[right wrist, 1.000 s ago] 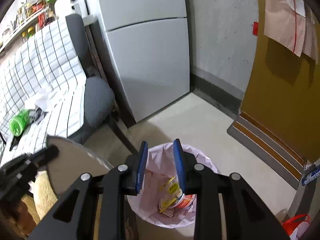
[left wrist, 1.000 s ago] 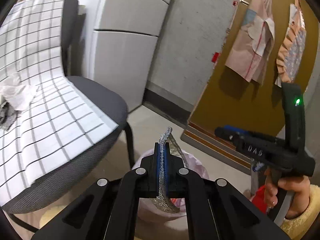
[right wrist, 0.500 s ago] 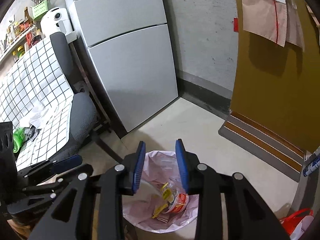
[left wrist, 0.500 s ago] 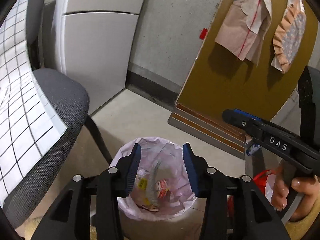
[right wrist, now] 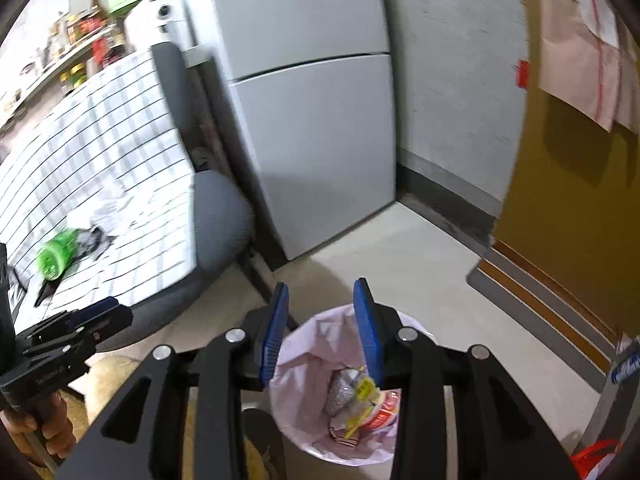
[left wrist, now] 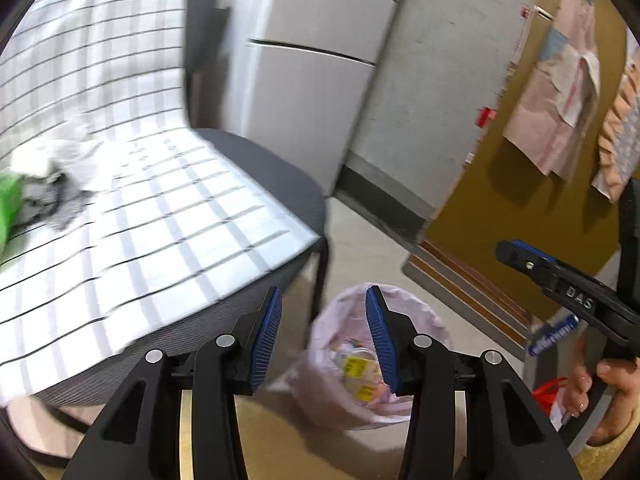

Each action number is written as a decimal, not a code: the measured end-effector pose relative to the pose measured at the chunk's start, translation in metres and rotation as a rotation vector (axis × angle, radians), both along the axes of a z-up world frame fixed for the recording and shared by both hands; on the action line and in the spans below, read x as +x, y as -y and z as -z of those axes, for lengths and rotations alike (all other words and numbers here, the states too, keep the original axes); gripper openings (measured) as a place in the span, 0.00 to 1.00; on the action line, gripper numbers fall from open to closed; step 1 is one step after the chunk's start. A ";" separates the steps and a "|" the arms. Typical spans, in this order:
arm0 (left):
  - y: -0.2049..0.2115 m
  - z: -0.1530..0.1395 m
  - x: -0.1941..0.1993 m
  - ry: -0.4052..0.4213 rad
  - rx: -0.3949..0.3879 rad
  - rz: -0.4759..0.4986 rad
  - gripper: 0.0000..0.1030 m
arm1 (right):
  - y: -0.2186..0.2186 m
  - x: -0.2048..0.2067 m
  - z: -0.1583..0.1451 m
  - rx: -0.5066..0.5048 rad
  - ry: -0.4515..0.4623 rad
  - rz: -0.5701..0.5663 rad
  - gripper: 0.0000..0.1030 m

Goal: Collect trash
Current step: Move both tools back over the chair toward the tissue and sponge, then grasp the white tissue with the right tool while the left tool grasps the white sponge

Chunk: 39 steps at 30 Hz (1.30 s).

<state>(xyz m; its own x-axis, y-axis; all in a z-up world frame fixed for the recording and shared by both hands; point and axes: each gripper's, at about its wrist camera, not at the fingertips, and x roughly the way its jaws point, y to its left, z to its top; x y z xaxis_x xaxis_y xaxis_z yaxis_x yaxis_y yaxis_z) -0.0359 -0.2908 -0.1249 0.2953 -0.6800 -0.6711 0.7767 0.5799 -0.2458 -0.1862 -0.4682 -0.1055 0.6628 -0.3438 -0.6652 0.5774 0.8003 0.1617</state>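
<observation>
On the checked cloth draped over the chair, far left in my right view, I see the trash not yet collected: a green cup on its side, touching a crumpled grey-and-white wad. My left view shows them blurred at its left edge. On the floor just right of the chair stands the bin with its pink liner, holding a silvery wrapper and yellow and red packets.

A second ago my left gripper pinched that silvery piece above the bin. Now its fingers are parted to a middling gap with nothing between them, and its view has swung left onto the chair. My right gripper hangs over the bin, its jaws opening from a narrow gap, empty, touching nothing. A hand grips its handle at the right edge of my left view.
</observation>
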 end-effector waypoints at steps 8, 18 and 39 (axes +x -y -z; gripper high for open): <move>-0.073 -0.012 0.027 0.042 0.034 -0.204 0.44 | -0.047 0.053 -0.007 0.020 -0.021 -0.200 0.44; -0.176 -0.028 0.079 0.070 0.040 -0.522 0.57 | -0.129 0.161 -0.021 -0.066 -0.033 -0.490 0.47; -0.234 -0.047 0.170 0.058 0.107 -0.687 0.62 | -0.191 0.386 0.013 -0.072 -0.096 -0.735 0.24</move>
